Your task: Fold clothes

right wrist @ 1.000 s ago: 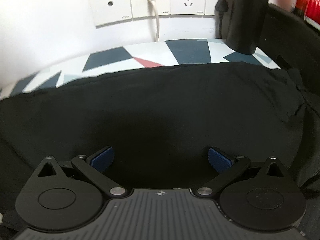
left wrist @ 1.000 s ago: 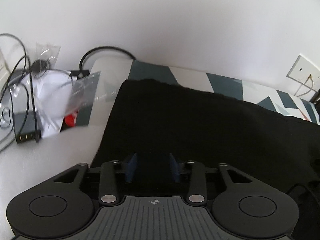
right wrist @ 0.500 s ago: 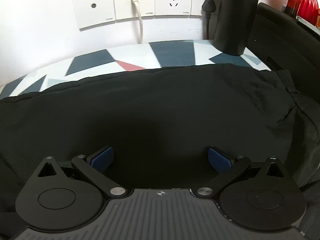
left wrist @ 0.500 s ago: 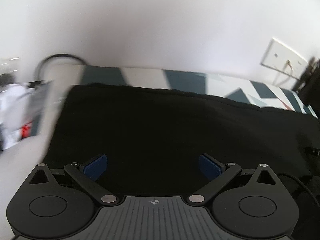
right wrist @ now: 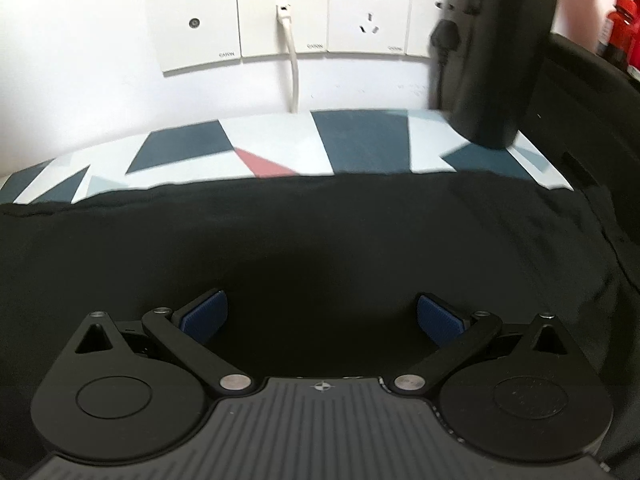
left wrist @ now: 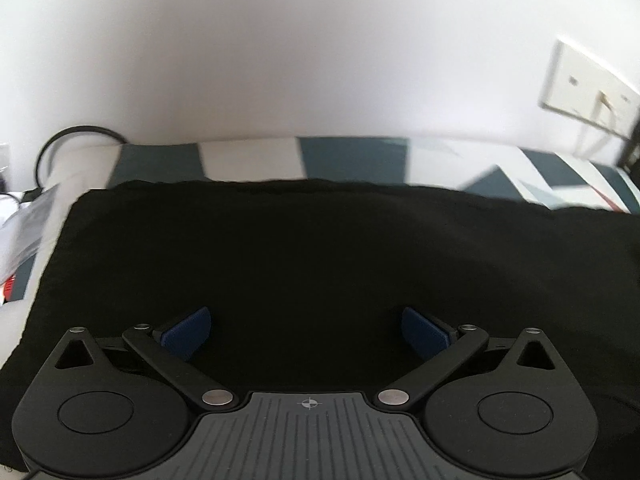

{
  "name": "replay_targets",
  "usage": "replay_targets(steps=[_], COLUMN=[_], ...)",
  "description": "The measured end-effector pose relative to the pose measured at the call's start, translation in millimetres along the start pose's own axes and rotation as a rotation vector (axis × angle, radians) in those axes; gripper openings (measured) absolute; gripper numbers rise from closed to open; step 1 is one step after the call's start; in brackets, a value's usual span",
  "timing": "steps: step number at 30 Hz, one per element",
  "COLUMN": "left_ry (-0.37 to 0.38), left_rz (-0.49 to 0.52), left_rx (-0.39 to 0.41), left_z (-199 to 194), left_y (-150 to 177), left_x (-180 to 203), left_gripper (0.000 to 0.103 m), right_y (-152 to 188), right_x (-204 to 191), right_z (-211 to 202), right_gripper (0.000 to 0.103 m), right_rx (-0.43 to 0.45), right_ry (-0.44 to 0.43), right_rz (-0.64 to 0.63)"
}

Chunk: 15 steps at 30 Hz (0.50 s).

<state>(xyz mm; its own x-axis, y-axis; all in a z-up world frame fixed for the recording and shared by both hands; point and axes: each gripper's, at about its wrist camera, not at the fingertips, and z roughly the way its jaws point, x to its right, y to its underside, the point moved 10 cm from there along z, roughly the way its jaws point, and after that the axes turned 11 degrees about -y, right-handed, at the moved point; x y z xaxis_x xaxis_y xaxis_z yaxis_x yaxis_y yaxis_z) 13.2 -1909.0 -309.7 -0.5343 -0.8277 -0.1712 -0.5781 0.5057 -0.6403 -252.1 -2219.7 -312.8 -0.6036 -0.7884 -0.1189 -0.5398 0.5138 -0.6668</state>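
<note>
Left gripper (left wrist: 306, 330) fingers opening wide, nothing pinched; right gripper (right wrist: 322, 318) also spread, empty. Black garment (left wrist: 320, 248) lies flat on counter (right wrist: 280, 148), prob. ready for next fold.

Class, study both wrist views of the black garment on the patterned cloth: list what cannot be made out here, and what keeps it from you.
- Black garment: its type and near edge, left wrist view, hidden behind the left tongs, whose jaws are opening.
- Its folds, right wrist view: lost in dark fabric.
- Red objects, right wrist view: blurred, cut off by the edge.
- Fourth socket, right wrist view: partly hidden by the black cylinder.
</note>
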Motion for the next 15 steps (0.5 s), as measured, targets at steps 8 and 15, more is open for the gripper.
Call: replay_targets(steps=[8,15], left_ry=[-0.05,-0.063], left_rz=[-0.068,-0.087], left_rx=[0.012,0.017], left_z=[17,15], left_y=[-12,-3], left_x=[-40,-68], left_gripper=[0.102,0.102], right_y=[-27,-41], right_x=[-21,-56], right_z=[29,49], right_gripper=[0.103,0.103], right_rx=[0.036,0.051], right_ry=[0.013,0.008], right_rz=[0.0,-0.022])
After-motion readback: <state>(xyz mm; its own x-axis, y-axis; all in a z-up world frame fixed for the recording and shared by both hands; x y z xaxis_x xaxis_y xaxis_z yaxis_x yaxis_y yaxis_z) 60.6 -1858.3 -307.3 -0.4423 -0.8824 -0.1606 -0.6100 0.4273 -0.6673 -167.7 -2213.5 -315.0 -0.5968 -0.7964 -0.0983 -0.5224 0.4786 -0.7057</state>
